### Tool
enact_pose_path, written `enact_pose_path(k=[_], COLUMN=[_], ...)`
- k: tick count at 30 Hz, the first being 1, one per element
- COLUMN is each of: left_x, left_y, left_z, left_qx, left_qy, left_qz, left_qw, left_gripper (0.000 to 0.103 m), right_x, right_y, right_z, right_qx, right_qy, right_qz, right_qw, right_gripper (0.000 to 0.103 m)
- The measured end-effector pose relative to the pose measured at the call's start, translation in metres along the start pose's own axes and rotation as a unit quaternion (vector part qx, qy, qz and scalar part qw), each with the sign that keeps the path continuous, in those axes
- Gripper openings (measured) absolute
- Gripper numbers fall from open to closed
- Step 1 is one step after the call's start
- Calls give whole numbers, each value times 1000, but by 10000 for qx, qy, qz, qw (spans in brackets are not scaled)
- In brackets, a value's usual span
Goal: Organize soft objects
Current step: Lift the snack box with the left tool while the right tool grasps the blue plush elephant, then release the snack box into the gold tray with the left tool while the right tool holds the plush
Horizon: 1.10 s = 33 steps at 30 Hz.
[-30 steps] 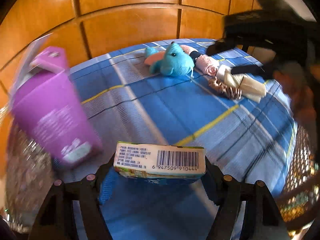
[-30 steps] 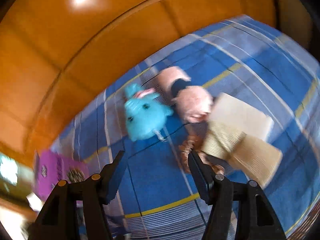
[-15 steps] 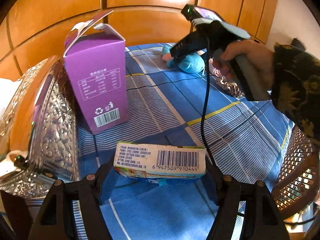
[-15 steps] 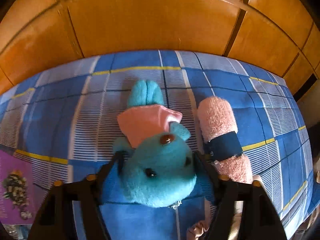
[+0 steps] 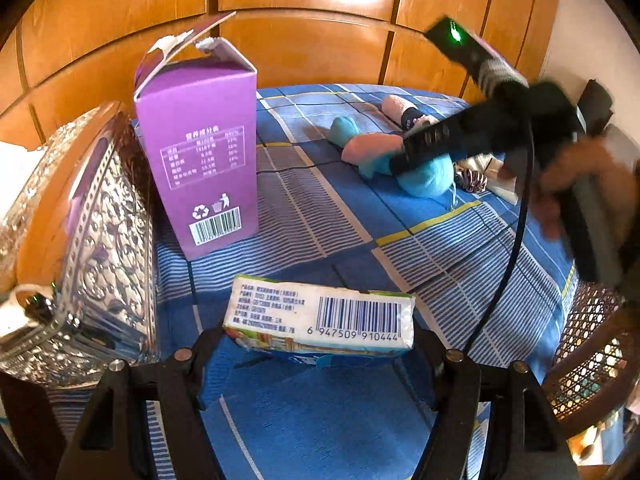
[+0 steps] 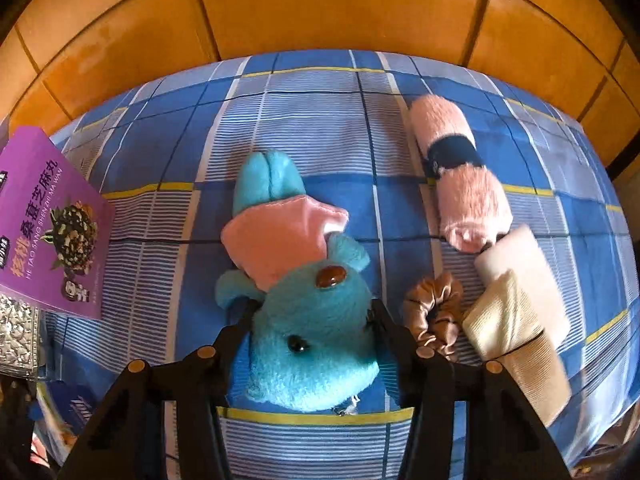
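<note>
Backdrop: orange wood panels (image 6: 320, 8) behind; blue plaid cloth (image 5: 304, 216) w/ yellow lines covers the surface, whether bed or counter can't tell.
Left tongs (image 5: 316, 344): clenched on a flat tissue pack (image 5: 320, 318), barcode side up, pads at both short ends, held above the cloth.
Right tongs (image 6: 312, 332): pointing steeply down, jaws closing round the head of the blue plush toy (image 6: 316, 320); the head fills the gap and both fingers meet the fur, though how hard they press can't be told.
Plush: lying on the cloth, head toward the right wrist cam, pink shirt mid-body, feet toward the panels.
Pink roll (image 6: 460, 176): fuzzy towel w/ dark band, just right of the plush in the right wrist view, lying flat.
Scrunchie (image 6: 434, 320): brown satin, just beside the right finger.
Cream cloths (image 6: 520, 316): folded, stacked, touching the roll's near end.
Purple carton (image 5: 200, 168): upright, top flap open, well left of the plush.
Silver box (image 5: 88, 248): embossed, just left of the carton.
Person: hand (image 5: 568, 168) on the right tool's handle, blurred in the left wrist view.
Wicker chair (image 5: 588, 360): at the cloth's right edge.
</note>
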<state>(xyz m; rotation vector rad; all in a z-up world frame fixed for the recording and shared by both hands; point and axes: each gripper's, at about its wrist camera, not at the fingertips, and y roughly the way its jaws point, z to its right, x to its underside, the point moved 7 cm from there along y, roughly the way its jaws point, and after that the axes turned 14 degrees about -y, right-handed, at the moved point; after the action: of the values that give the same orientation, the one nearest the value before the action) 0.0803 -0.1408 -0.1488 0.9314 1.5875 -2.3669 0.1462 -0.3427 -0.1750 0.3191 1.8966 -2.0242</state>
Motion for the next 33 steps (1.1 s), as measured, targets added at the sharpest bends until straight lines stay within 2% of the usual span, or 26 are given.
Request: enact_pose_path(k=[4, 9, 12, 14, 18, 21, 25, 28, 33], left_x=[-19, -67, -104, -132, -187, -227, -261, -260, -219], left_y=[-21, -47, -55, -52, -43, -33, -50, -71, -108], left_z=[5, 23, 41, 54, 54, 33, -27, -82, -165], left_qx=[125, 382, 567, 661, 511, 216, -396, -809, -1327], left_qy=[-53, -54, -41, -43, -143, -404, -798, -1094, -1490], left_qz=[227, 538, 628, 551, 683, 837, 1267, 1469, 1642], left_qw=[9996, 9978, 9964, 9963, 9963, 9954, 9879, 9797, 9660], left_gripper=[72, 72, 73, 73, 73, 73, 73, 73, 73], right_x=[-1, -2, 0, 0, 0, 1, 0, -1, -1], right_y=[1, -1, 1, 1, 3, 3, 5, 5, 6], right_z=[3, 1, 2, 1, 1, 2, 1, 0, 0], right_qx=[-105, -87, -111, -115, -142, -177, -164, -116, -47], right_qy=[148, 116, 121, 89, 76, 87, 13, -56, -115], right_qz=[39, 51, 43, 12, -13, 1, 3, 0, -32], right_qw=[9998, 9999, 9999, 9999, 9999, 9998, 9999, 9999, 9999], right_gripper=[54, 55, 56, 57, 59, 59, 60, 60, 62])
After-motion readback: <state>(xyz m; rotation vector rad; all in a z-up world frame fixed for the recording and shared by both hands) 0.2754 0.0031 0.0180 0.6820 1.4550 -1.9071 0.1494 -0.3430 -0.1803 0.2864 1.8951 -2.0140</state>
